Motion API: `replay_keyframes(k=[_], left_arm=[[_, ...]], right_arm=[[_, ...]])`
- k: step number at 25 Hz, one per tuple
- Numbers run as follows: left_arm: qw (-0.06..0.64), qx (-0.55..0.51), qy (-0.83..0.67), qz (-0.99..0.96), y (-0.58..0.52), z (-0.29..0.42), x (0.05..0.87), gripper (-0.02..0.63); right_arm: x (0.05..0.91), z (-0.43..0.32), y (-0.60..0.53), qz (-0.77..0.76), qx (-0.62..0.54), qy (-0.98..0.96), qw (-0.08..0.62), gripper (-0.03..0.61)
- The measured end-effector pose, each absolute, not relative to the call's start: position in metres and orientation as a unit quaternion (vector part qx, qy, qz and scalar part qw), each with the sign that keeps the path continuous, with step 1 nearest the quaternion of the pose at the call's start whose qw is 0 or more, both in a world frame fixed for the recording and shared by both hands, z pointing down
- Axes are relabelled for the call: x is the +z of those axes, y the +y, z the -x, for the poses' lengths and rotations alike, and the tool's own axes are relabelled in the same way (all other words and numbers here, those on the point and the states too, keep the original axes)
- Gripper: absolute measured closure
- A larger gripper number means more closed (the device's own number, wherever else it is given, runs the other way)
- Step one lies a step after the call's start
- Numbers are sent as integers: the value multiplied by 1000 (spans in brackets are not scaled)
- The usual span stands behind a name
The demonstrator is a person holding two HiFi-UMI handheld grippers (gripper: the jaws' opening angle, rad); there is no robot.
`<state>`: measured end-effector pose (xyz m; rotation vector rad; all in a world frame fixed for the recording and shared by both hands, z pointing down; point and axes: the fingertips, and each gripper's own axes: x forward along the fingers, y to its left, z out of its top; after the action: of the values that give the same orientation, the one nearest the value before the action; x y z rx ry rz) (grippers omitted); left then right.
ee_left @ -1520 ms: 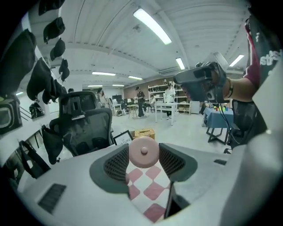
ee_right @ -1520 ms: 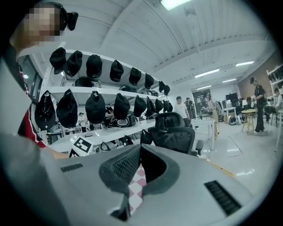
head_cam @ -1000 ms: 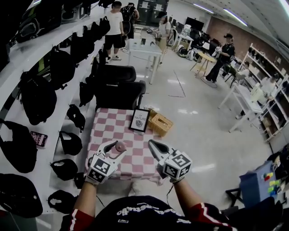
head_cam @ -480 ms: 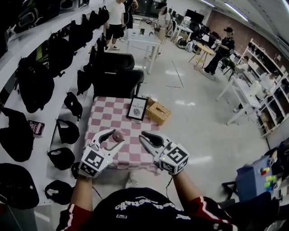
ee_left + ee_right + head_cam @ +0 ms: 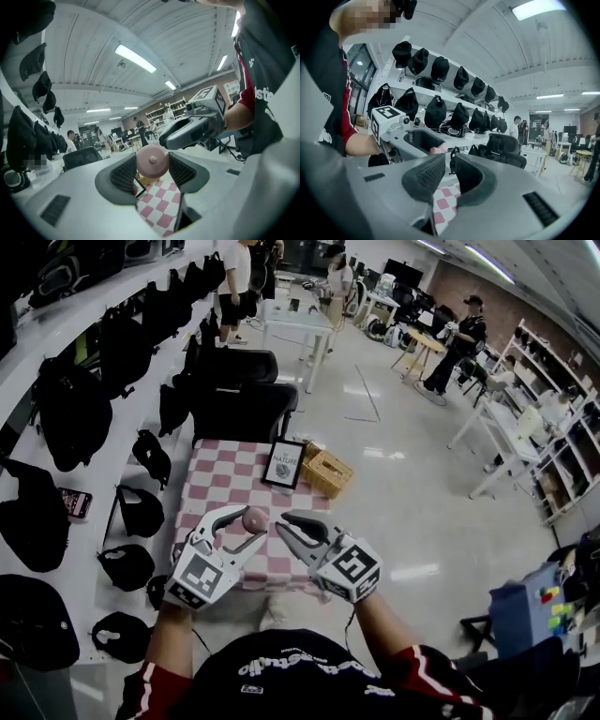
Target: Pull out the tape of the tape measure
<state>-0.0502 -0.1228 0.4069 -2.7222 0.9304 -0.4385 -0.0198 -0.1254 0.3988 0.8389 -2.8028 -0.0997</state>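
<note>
A small round pink tape measure (image 5: 254, 518) is pinched between the jaws of my left gripper (image 5: 246, 523), held up above the near edge of the checked table (image 5: 221, 495). From the left gripper view the pink case (image 5: 152, 162) sits squarely between the two pads, a small button in the middle of its face. My right gripper (image 5: 284, 523) points at it from the right, tips just beside the case. Its jaws stand a narrow gap apart (image 5: 450, 161). A small dark piece shows in that gap; I cannot tell what it is.
On the pink-and-white checked table stand a framed sign (image 5: 284, 465) and a wicker box (image 5: 327, 473) at the far edge. Two black office chairs (image 5: 239, 409) stand behind it. Shelves of black bags (image 5: 70, 413) run along the left. People stand farther off in the room.
My right gripper has moved left toward the tape measure and its jaws have narrowed. The left gripper has risen slightly with the tape measure still in it.
</note>
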Motion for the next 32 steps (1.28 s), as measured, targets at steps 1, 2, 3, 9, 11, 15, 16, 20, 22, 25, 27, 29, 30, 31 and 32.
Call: replay_keyframes(k=[1,2,3,9,11,15,16,20,22,25,27,29,30,31,32], left_arm=[[116,-150,315,930,-122,49,407,399],[118,-150,312,931,-121,49,406,399],[120,-149,310,931,-120,48,405,399],[116,-136,299,937,-116,47,403,399],[116,-138,294,939,-114,47,404,399],[119,-148,286,939,-111,49,406,399],[119,-150,283,940,-111,49,408,399],[131,-165,262,942,-107,48,415,399],[136,-170,248,944,-104,47,417,399],[139,-173,234,947,-101,48,420,399],[137,-180,228,947,-99,48,423,399],[136,-182,226,947,-99,47,423,399],[137,-179,226,948,-99,46,422,399],[138,-174,228,948,-99,45,419,399],[139,-168,230,948,-100,44,417,399]], right_arm=[[398,22,-124,-282,-35,-953,106,518],[398,23,-124,-279,-36,-954,104,518],[399,24,-123,-277,-37,-954,104,518],[401,26,-120,-276,-42,-954,108,517],[398,27,-120,-278,-41,-954,107,518],[396,31,-118,-269,-45,-956,111,517],[397,32,-117,-262,-46,-957,111,518],[397,37,-110,-237,-51,-964,114,518],[398,38,-107,-218,-50,-968,117,520],[400,40,-101,-193,-52,-972,128,540],[402,40,-99,-186,-50,-973,130,548],[401,38,-99,-188,-49,-973,126,554],[400,37,-100,-190,-49,-973,123,569],[398,36,-100,-191,-49,-973,119,569],[396,35,-100,-193,-48,-973,115,571]])
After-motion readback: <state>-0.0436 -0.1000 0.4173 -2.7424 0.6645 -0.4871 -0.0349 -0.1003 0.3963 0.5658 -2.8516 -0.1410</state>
